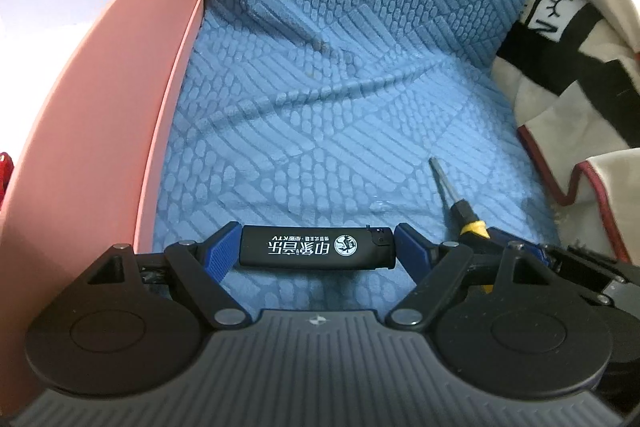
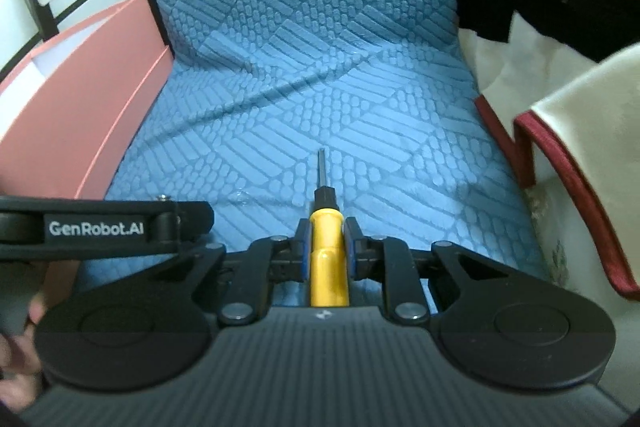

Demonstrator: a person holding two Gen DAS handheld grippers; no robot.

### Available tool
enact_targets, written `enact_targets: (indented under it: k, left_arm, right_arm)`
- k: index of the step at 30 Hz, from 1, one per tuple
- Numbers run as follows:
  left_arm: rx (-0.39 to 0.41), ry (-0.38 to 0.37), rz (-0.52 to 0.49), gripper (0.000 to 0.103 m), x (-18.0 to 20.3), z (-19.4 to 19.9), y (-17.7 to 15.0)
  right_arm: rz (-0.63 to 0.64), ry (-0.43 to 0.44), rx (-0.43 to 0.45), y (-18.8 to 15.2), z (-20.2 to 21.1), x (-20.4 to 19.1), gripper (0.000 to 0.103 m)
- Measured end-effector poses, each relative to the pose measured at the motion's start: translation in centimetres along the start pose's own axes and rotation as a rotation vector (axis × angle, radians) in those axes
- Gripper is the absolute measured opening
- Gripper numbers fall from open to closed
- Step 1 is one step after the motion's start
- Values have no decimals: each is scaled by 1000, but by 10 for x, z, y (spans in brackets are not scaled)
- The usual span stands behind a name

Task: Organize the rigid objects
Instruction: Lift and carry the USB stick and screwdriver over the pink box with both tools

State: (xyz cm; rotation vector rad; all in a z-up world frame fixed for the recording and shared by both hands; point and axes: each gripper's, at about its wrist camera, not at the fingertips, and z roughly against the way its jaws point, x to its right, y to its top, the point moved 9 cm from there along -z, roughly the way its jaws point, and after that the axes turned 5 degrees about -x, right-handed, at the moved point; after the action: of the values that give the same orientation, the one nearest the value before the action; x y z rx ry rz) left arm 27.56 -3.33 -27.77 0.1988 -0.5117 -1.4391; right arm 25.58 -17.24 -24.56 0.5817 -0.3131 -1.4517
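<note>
Left gripper (image 1: 318,247): lighter (image 1: 316,247) clamped end to end, crosswise.
Right gripper (image 2: 326,247): screwdriver (image 2: 327,239) pinched, shaft pointing forward.
Box (image 1: 120,107): seen left, nearer the lighter.

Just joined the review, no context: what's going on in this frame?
A person is tidying small items off a blue textured cover with two handheld grippers. The left gripper is clamped end to end on a black lighter. The right gripper is shut on the yellow handle of a screwdriver, its shaft pointing away from the camera. A pink box stands open at the left; neither item is in it yet.
</note>
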Motion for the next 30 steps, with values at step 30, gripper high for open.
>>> enact_targets:
  k: [30]
  left_arm:
    - [73, -13, -36, 85, 15, 136, -18]
  right_arm:
    - [-5, 55, 6, 0, 125, -10, 20]
